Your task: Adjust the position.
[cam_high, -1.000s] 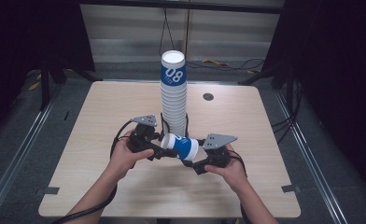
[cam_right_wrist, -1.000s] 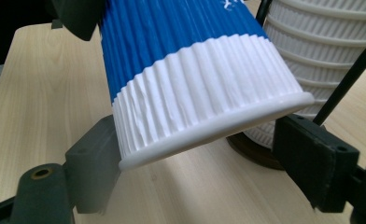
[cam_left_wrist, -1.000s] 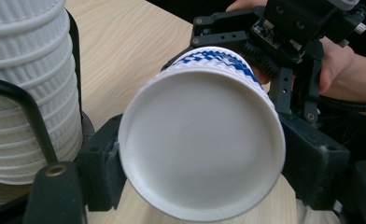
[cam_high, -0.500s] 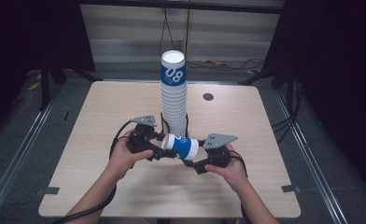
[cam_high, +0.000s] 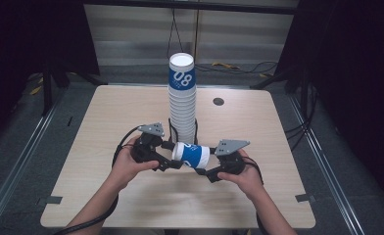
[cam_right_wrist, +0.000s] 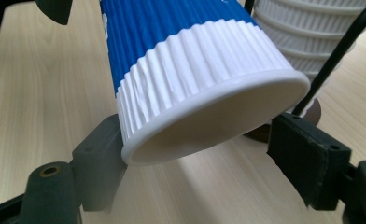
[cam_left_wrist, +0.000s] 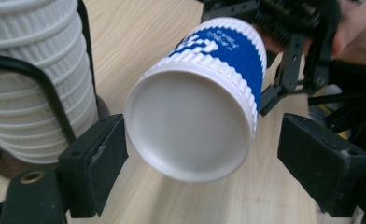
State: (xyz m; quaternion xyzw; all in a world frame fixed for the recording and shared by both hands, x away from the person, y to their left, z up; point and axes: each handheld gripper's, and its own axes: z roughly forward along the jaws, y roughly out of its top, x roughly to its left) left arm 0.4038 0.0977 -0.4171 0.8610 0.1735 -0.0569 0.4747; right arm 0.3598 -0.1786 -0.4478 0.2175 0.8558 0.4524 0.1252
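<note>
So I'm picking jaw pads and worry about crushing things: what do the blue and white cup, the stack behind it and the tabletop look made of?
The cup looks like paper: matte, with a ribbed white wall, a printed blue band and a smooth flat base. The stack of cups shows the same matte ribbed walls, so probably paper too. The table looks like pale wood-grain laminate, though it could be real wood.

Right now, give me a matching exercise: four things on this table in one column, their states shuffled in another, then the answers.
1. paper cup
2. cup stack
3. left gripper
4. right gripper

a. stands upright
b. clamps the rim end
c. lies sideways in the air
d. open around the base

Pairs: 1-c, 2-a, 3-d, 4-b. The left gripper's jaws have just been opening, the paper cup's base between them.
</note>
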